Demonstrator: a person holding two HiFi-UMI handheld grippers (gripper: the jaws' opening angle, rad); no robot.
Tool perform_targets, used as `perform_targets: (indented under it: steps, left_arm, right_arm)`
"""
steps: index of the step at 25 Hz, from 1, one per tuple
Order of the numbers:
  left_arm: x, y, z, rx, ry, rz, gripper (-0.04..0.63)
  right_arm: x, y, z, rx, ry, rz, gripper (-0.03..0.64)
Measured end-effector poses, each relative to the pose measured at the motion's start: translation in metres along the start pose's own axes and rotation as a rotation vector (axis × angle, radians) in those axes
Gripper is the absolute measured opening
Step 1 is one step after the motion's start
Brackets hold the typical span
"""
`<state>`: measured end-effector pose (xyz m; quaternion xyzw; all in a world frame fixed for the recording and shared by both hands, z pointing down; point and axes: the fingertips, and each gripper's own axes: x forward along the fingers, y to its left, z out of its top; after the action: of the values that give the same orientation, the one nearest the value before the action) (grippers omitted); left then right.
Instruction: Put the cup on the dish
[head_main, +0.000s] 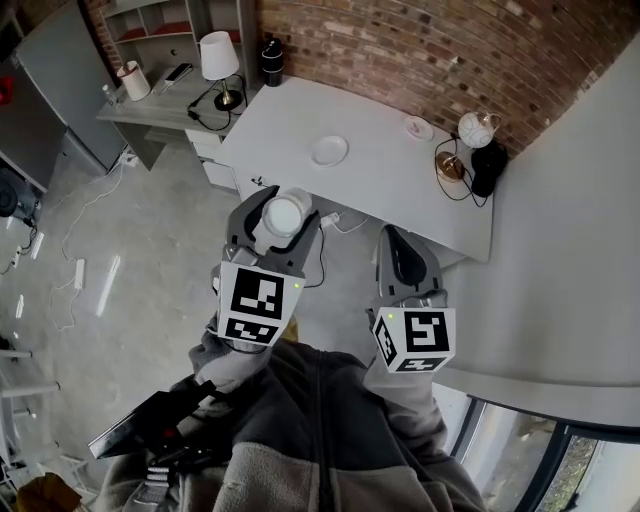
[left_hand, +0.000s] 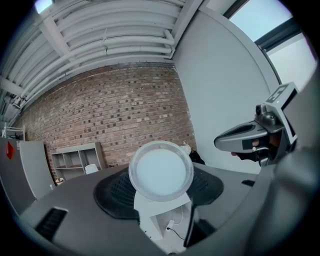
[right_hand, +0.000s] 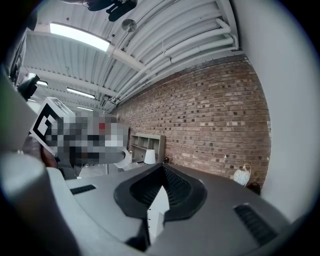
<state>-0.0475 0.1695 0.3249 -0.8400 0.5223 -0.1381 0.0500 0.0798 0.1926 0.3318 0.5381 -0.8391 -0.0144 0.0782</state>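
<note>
A white cup (head_main: 286, 214) sits between the jaws of my left gripper (head_main: 279, 203), which is shut on it and held over the floor just short of the white table's near edge (head_main: 400, 200). In the left gripper view the cup's round rim (left_hand: 160, 170) faces the camera. The white dish (head_main: 328, 151) lies on the table beyond the cup, with nothing on it. My right gripper (head_main: 396, 242) hovers to the right near the table edge; its jaws (right_hand: 157, 200) are shut with nothing in them.
At the table's far right are a small saucer (head_main: 418, 127), a white globe-shaped object (head_main: 478, 128), a black object (head_main: 488, 165) and cables. A grey desk (head_main: 165, 100) with a lamp (head_main: 218, 58) stands at the left. A brick wall lies behind.
</note>
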Motion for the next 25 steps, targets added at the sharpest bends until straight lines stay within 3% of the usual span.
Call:
perform_targets:
  steps: [10, 17, 25]
  left_arm:
    - [0.081, 0.056, -0.016, -0.003, 0.055, -0.03, 0.264]
    - [0.14, 0.08, -0.039, -0.014, 0.137, -0.1, 0.264]
    - [0.206, 0.119, -0.049, -0.025, 0.165, -0.166, 0.264]
  right_arm:
    - [0.101, -0.017, 0.003, -0.008, 0.052, -0.004, 0.002]
    - [0.167, -0.035, -0.009, 0.03, 0.126, -0.017, 0.002]
    - [0.248, -0.053, -0.008, 0.037, 0.175, -0.038, 0.002]
